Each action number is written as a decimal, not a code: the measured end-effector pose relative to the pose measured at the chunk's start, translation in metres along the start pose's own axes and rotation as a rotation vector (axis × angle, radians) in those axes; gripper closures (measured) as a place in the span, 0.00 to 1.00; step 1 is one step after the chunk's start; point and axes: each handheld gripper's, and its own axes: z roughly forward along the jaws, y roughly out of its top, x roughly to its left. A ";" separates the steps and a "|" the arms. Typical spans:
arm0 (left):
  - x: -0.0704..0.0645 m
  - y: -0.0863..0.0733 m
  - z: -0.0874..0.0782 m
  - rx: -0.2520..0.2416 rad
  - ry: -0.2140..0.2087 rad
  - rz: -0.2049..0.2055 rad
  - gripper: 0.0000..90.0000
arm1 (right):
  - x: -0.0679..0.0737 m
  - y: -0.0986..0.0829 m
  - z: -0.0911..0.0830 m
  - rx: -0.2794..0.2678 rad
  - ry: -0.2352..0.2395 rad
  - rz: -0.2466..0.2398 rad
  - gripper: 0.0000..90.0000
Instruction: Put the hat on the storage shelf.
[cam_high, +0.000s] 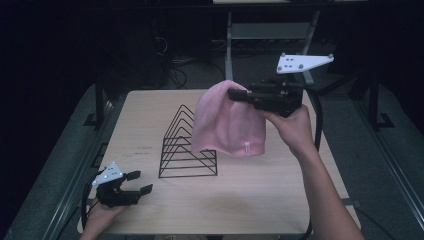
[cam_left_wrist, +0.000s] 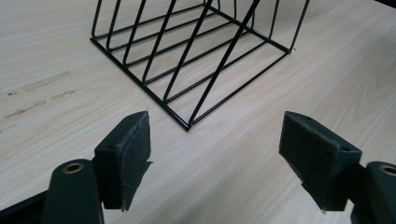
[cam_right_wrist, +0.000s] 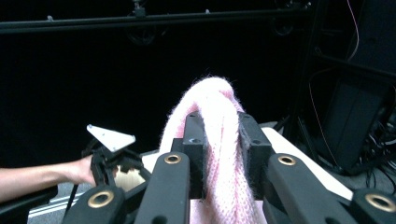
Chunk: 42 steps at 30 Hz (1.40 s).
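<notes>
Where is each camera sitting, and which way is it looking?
High view: above the table's near side, looking forward and down at the pale wooden table, black wire rack and pink knitted hat; both forearms show.
Left gripper view: on the left gripper, looking along its open fingers at the rack.
Right gripper view: on the right gripper, looking across at the left hand; its fingers pinch the hat.
Shared: high and left views both show the rack.
</notes>
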 end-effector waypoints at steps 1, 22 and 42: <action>0.000 0.001 0.000 0.005 -0.006 0.002 0.29 | 0.001 0.003 0.003 -0.003 0.004 -0.004 0.85; -0.002 0.037 -0.006 -0.032 -0.096 0.050 0.32 | 0.001 0.023 0.059 0.012 0.049 -0.021 0.84; -0.007 0.119 0.001 -0.079 -0.217 0.162 0.37 | 0.001 0.023 0.105 0.050 0.100 -0.035 0.84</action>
